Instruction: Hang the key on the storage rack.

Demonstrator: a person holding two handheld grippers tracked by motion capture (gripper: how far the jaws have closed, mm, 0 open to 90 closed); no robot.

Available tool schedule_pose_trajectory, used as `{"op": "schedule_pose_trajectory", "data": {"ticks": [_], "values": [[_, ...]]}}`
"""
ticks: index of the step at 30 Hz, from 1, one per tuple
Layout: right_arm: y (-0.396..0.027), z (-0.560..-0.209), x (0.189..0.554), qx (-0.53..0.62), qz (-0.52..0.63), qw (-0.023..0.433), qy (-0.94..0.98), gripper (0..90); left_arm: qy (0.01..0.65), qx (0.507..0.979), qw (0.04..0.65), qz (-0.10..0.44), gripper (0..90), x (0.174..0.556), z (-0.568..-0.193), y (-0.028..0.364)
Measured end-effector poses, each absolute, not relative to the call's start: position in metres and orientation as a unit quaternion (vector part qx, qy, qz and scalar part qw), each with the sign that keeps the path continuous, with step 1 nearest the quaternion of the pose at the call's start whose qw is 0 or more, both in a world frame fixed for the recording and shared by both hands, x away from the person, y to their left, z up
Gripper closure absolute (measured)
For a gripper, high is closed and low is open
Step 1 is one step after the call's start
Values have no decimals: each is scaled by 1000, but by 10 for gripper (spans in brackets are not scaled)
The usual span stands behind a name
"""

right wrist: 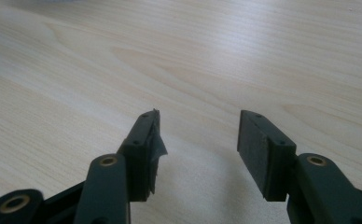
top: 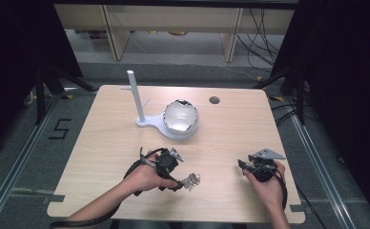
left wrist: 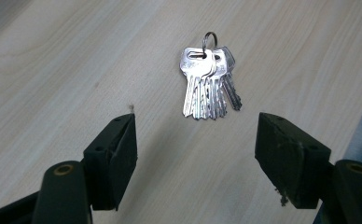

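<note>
A bunch of silver keys (left wrist: 209,83) on a ring lies flat on the wooden table, just beyond my left gripper (left wrist: 195,140), which is open with the keys ahead of the gap between its jaws. In the high view the keys (top: 190,180) lie at the tip of the left gripper (top: 178,183), near the table's front. My right gripper (right wrist: 198,133) is open over bare wood with nothing between its jaws; in the high view the right gripper (top: 244,165) sits at the front right.
A glossy white bowl (top: 180,118) stands mid-table beside a white stand with an upright post (top: 135,95). A round cable hole (top: 214,100) is in the tabletop behind them. The table's front edge (top: 173,217) is close to both hands.
</note>
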State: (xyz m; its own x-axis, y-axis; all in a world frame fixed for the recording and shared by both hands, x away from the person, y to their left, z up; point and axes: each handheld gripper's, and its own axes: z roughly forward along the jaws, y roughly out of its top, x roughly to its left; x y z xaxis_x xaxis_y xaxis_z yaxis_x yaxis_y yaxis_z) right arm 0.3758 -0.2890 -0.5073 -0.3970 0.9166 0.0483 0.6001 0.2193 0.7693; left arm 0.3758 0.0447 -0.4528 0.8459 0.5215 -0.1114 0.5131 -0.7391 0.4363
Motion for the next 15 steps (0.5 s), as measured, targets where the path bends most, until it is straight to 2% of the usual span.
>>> {"op": "schedule_pose_trajectory", "data": {"ticks": [6,15], "values": [[-290,-503,374,491,369,229,755,494,268,946,183,5,291,385,-454,21],[-286,-504,376,486,365,222,762,491,252,960,120,-24,308,395,-465,-14]]}}
